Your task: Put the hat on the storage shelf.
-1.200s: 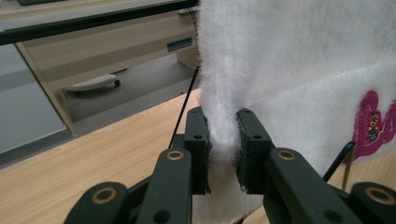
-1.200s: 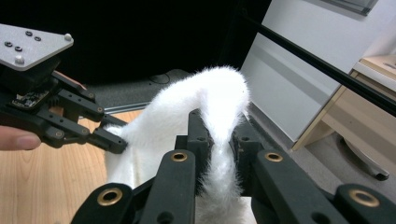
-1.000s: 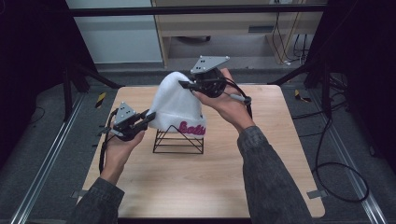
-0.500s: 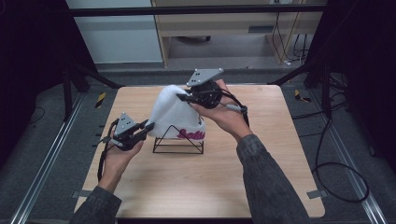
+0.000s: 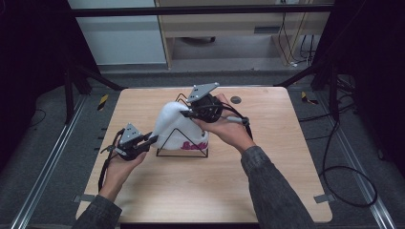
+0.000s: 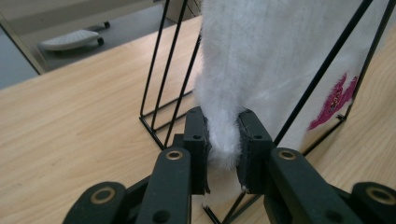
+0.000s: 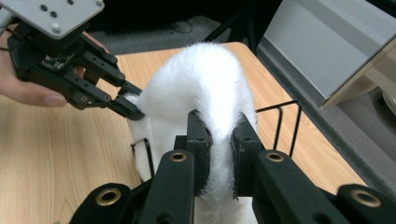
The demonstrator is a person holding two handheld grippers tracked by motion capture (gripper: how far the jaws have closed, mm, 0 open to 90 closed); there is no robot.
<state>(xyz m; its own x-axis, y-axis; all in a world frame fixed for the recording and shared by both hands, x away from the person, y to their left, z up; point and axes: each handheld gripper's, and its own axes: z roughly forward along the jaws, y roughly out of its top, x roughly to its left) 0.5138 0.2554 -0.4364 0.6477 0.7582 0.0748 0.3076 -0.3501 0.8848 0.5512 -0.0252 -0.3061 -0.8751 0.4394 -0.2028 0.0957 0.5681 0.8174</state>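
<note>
A white fluffy hat with pink lettering hangs over a black wire rack in the middle of the table. My left gripper is at the hat's lower left edge and shut on it; in the left gripper view the pads pinch the fleece beside the rack's wires. My right gripper is shut on the hat's upper edge, and in the right gripper view its jaws squeeze a fold of the hat. The left gripper shows there too, at the hat's far side.
The wooden table has open surface in front and to the right. A small dark disc lies near the far edge. Metal rails and cables run along the floor on both sides. A rack wire stands just beyond the hat.
Both hands have come down with the hat. It was held high above the rack and now sits low over the wire frame. Both grips stayed shut.
</note>
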